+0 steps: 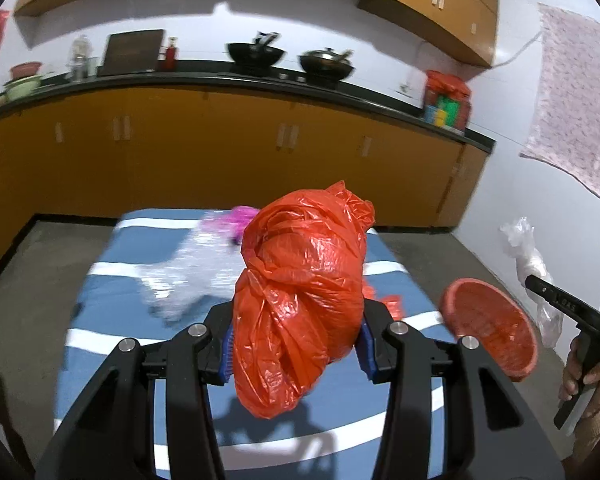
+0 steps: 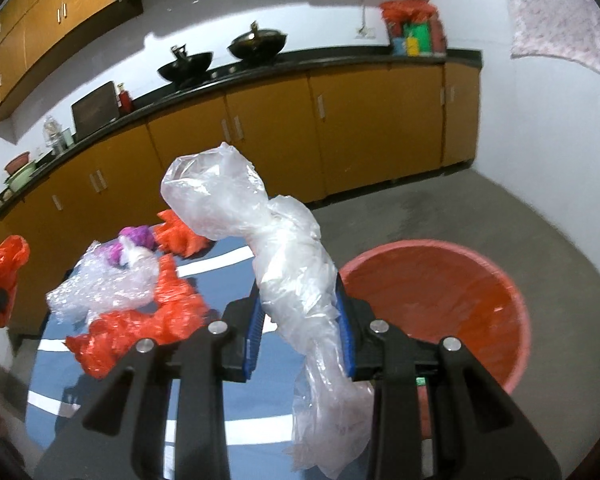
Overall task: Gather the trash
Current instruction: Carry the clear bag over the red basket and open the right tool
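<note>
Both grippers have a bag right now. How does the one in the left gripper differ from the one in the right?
The red bag in the left gripper is opaque and bunched into a fat, knotted lump; the clear bag in the right gripper is see-through and twisted into a long, thinner roll.
The red bag bulges past the blue pads on both sides; the clear bag trails well below them.
Both are crumpled plastic, clamped and lifted off the blue striped table.

The knotted bag (image 1: 300, 300) is bright orange-red, the crumpled bag (image 2: 296, 280) clear and whitish. The desk (image 1: 100, 320) is blue with white stripes, the bucket (image 2: 440, 300) pinkish red, the cabinets (image 1: 220, 152) mustard-orange.
</note>
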The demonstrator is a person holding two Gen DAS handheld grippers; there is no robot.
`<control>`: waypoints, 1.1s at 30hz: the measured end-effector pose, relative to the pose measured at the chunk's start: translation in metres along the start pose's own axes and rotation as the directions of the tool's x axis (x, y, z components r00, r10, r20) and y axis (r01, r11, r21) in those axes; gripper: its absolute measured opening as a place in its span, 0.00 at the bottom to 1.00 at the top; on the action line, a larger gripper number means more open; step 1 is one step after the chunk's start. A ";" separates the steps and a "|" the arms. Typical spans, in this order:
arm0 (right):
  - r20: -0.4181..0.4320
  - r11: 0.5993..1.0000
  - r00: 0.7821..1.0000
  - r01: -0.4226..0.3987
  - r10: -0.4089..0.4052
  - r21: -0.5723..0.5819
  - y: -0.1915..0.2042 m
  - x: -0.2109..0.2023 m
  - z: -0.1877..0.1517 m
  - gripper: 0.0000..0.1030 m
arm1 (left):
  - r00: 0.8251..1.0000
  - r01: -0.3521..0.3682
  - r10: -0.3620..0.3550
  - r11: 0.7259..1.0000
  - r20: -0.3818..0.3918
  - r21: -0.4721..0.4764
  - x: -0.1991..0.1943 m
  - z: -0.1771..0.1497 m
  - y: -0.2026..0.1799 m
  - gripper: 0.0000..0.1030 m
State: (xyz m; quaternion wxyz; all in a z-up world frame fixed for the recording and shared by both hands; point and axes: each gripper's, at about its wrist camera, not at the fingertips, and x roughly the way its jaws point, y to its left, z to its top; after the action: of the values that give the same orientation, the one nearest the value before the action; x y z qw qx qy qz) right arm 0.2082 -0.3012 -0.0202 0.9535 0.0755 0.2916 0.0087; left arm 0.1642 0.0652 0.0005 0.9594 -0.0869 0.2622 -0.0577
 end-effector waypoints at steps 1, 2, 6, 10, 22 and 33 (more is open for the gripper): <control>0.007 1.000 1.000 0.017 -0.017 0.002 -0.006 -0.005 0.001 0.31 | 1.000 0.019 -0.018 1.000 -0.005 0.004 0.004 -0.001 -0.009 0.45; 0.012 0.999 0.999 0.034 -0.034 0.008 -0.013 -0.010 0.002 0.31 | 0.999 0.035 -0.035 0.999 -0.010 0.010 0.008 0.000 -0.017 0.45; 0.021 0.996 0.997 0.077 -0.078 0.043 -0.038 -0.020 0.005 0.31 | 0.994 0.107 -0.106 0.994 -0.036 0.035 0.031 0.003 -0.058 0.45; 0.019 0.991 0.993 0.118 -0.120 0.070 -0.061 -0.024 0.004 0.31 | 0.983 0.177 -0.174 0.982 -0.063 0.059 0.048 0.002 -0.098 0.45; -0.019 0.973 0.982 0.190 -0.189 0.134 -0.108 -0.007 -0.009 0.31 | 0.946 0.303 -0.277 0.940 -0.167 0.156 0.087 -0.022 -0.180 0.45; -0.056 0.961 0.977 0.212 -0.205 0.177 -0.132 0.019 -0.015 0.31 | 0.916 0.370 -0.325 0.911 -0.235 0.181 0.123 -0.035 -0.228 0.45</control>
State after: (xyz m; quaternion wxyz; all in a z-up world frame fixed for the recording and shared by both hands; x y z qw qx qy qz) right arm 0.2118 -0.4281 -0.0630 0.9326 0.1308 0.3154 -0.1171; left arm 0.2363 -0.1821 -0.0449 0.9060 -0.0189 0.3293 -0.2655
